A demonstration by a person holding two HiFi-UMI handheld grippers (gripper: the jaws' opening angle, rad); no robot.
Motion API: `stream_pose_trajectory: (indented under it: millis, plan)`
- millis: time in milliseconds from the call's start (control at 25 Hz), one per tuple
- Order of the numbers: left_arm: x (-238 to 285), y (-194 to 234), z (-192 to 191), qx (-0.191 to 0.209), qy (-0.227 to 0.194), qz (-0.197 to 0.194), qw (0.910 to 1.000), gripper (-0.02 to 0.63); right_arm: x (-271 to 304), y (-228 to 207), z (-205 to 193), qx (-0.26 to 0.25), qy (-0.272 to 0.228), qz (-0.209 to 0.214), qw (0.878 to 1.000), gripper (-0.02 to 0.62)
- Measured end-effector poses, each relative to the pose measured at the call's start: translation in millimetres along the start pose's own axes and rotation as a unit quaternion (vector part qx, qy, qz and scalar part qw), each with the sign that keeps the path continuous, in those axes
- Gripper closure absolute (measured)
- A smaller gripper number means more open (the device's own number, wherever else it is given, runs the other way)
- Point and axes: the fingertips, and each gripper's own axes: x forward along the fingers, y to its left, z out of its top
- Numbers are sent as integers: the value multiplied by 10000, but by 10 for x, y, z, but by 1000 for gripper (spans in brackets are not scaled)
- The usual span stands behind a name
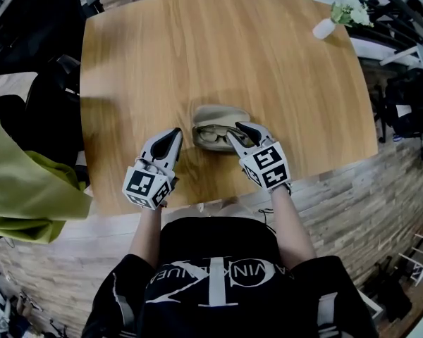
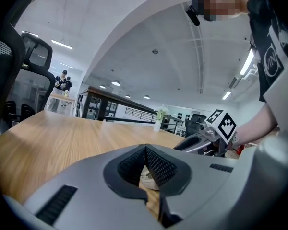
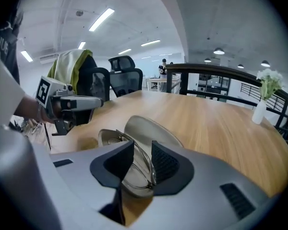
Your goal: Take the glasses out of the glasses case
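An open beige glasses case (image 1: 220, 115) lies on the wooden table (image 1: 197, 48) near its front edge, with thin-framed glasses (image 1: 214, 135) lying in it. My right gripper (image 1: 242, 134) is at the case's right end, open. In the right gripper view the glasses' rim (image 3: 145, 158) runs between the pads of the right gripper (image 3: 143, 150), with the case lid (image 3: 151, 131) behind. My left gripper (image 1: 172, 138) sits just left of the case, shut and empty. The left gripper (image 2: 145, 150) points at a sliver of the case (image 2: 149, 178).
A small white vase with flowers (image 1: 326, 27) stands at the table's far right corner. Black office chairs (image 1: 28, 27) crowd the left side, one draped with a yellow-green jacket (image 1: 21, 182). The table's front edge (image 1: 218, 201) is close to the person's body.
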Motion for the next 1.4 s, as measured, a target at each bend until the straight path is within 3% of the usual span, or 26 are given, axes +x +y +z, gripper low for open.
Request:
stream_pose_trajectory:
  millis: [320,600,920,1160,1400]
  plan:
    - [114,70,-16,23,54,224,9997,591,236,-32,-36,-589,529,360,9962,472]
    - [138,108,-67,-27,85,363,9993,591,327,63,-124,-720,1022,718,9896,472]
    - [124,114,-120,-124,95,472,9988,591,386,94,-241,-1247,1379,733,9798,484]
    - [109,128,-145,-231,96,551,9982,591,405,106,-279,-1687,1412,602,9736,541]
    - [73,125,-168,-224,59,543,9983,591,394,149,-267,-1873,1383,603,9706,551]
